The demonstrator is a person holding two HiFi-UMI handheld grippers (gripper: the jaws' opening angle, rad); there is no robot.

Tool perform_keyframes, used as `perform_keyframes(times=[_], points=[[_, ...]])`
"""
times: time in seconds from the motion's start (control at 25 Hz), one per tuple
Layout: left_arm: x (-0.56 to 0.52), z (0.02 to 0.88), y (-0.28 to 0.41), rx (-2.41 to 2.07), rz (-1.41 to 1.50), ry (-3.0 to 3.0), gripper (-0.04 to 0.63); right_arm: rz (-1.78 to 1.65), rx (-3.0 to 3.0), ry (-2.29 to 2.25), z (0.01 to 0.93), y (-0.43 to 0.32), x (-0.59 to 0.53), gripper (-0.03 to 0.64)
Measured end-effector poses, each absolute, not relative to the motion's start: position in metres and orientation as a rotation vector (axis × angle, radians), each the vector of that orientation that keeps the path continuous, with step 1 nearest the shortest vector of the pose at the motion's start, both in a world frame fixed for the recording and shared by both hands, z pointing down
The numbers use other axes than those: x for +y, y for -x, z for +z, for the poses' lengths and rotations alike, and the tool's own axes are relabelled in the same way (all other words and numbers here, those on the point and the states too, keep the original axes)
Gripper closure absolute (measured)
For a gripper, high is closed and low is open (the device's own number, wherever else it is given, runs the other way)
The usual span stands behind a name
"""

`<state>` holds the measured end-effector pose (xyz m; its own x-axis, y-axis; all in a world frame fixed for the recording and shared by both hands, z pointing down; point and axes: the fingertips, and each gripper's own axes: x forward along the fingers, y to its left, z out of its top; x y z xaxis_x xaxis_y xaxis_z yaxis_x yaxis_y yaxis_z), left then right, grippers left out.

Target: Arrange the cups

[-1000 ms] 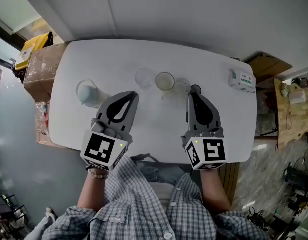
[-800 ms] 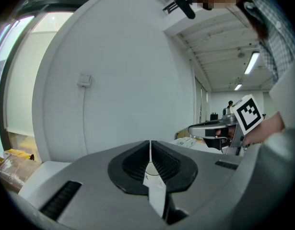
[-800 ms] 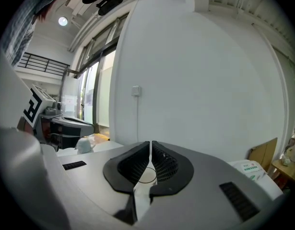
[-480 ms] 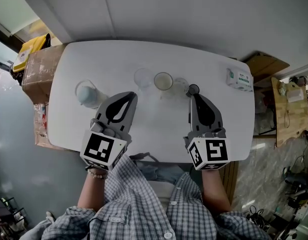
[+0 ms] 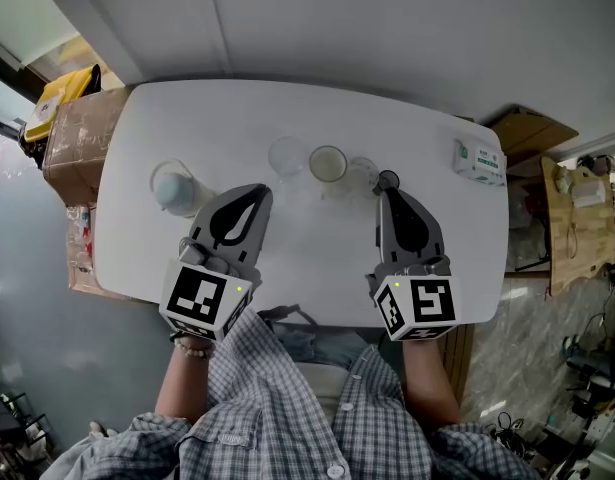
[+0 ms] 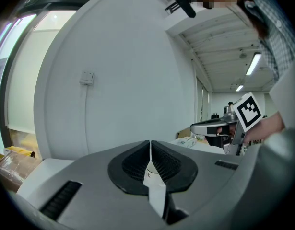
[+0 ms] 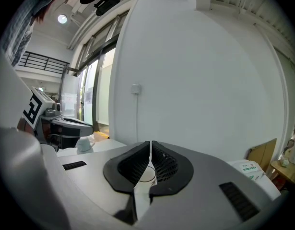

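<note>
A row of cups stands mid-table: a clear glass [image 5: 287, 155], a cup with a pale beige inside [image 5: 328, 163] and a smaller clear cup [image 5: 363, 172]. A pale mug [image 5: 174, 185] stands apart at the left, also visible as the mug [image 7: 84, 145] in the right gripper view. My left gripper [image 5: 260, 190] is shut and empty, its tip short of the clear glass. My right gripper [image 5: 384, 191] is shut too, its tip touching or just short of a small dark round thing [image 5: 388, 179]. The jaws meet in both gripper views: left gripper [image 6: 149, 146], right gripper [image 7: 150, 146].
The white table [image 5: 427, 148] carries a small white-and-green box [image 5: 480, 160] at its far right. Cardboard boxes [image 5: 75, 138] stand off the left end and a wooden stand [image 5: 577, 218] off the right. A white wall rises behind the table.
Only the head view has shifted slightly. Both grippers and the cups keep their places.
</note>
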<state>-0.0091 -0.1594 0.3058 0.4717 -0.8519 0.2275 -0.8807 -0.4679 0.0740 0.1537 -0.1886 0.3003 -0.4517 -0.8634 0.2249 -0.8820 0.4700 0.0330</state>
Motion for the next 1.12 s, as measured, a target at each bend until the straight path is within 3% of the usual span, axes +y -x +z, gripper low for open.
perform_keyframes(times=[1.12], points=[[-0.165,0.319,0.003,-1.482,0.292,-2.532,0.575,0.169,-2.477,-1.469,0.315,-0.155,-0.193,0.586]])
